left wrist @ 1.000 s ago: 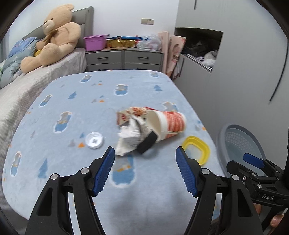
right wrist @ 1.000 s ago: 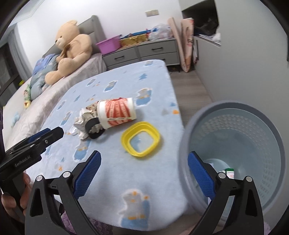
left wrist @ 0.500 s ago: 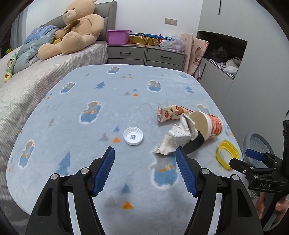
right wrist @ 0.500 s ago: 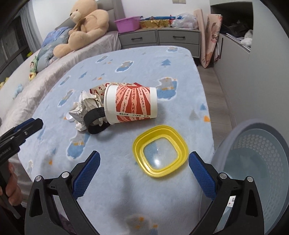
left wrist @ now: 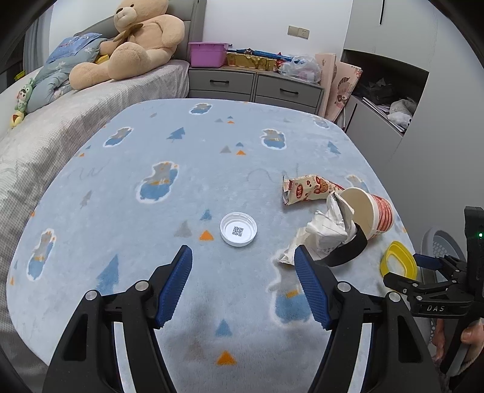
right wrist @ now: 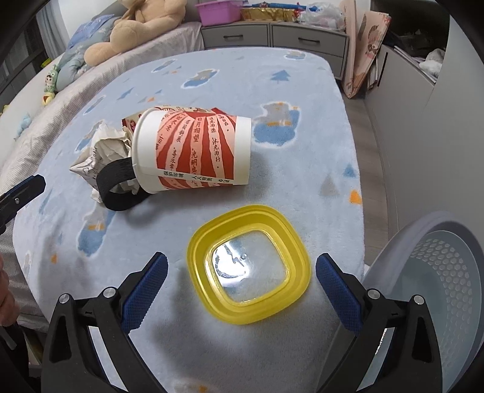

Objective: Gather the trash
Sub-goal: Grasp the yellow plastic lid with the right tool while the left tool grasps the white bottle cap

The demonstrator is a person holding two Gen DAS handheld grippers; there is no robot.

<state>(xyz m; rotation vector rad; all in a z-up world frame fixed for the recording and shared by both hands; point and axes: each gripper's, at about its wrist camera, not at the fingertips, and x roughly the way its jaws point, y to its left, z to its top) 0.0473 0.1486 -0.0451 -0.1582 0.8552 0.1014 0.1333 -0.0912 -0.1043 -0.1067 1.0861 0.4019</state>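
You held both tongs apart and empty: left gripper (left wrist: pixel 242 285) near the cap (left wrist: pixel 238 229), right gripper (right wrist: pixel 242 284) around the yellow lid (right wrist: pixel 248 269).

A bed with a grey headboard (left wrist: pixel 193 27) runs along the left, a large teddy bear (left wrist: pixel 133 42) sitting on it. Against the white back wall stands a grey drawer unit (left wrist: pixel 254 86) bearing a purple plastic bin (left wrist: pixel 207 54). Grey cabinets (left wrist: pixel 417 99) fill the right side above wood-look flooring (right wrist: pixel 363 99).
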